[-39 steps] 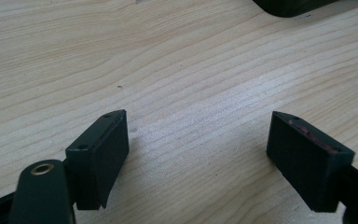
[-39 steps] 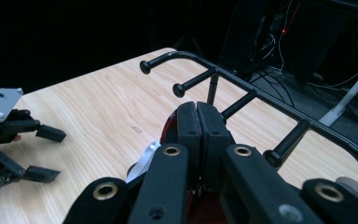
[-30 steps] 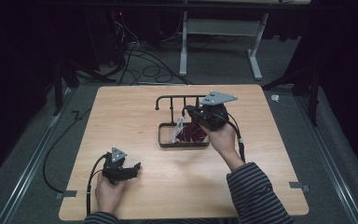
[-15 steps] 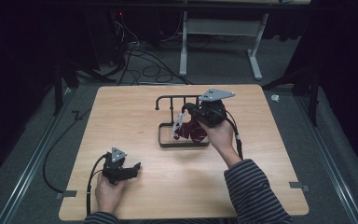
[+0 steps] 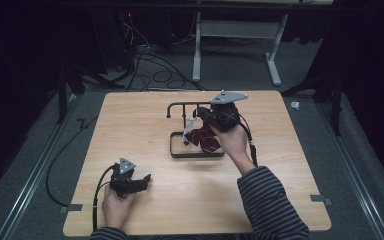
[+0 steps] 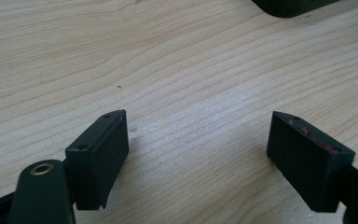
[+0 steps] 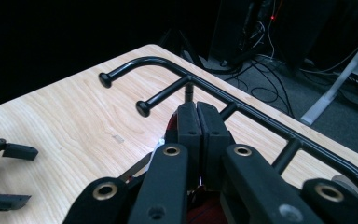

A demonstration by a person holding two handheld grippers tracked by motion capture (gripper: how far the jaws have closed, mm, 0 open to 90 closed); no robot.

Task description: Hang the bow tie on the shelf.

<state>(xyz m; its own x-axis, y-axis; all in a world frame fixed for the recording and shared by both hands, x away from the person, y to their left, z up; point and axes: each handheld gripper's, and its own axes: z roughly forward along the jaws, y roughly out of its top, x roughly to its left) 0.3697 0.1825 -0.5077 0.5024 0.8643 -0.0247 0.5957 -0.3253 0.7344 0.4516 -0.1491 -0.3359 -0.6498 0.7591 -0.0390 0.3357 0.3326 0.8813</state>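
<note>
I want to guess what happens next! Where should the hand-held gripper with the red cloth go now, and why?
Probably lift a little higher toward a peg of the black rack. The right hand-held gripper is shut on the red cloth, which hangs down over the rack's base tray, below the peg tips. The left hand-held gripper rests open on the table.

i see my left gripper (image 5: pixel 142 179), black and compact, topped by a small grey three-cornered plate, with a black cable curling from its back. its two pads (image 6: pixel 100 151) are blocky, matte black, each with small screw holes. my right gripper (image 7: pixel 198 126) has brass-ringed bolts along black arms and a larger grey plate. my right sleeve (image 5: pixel 267 200) is dark with thin pale stripes.
</note>
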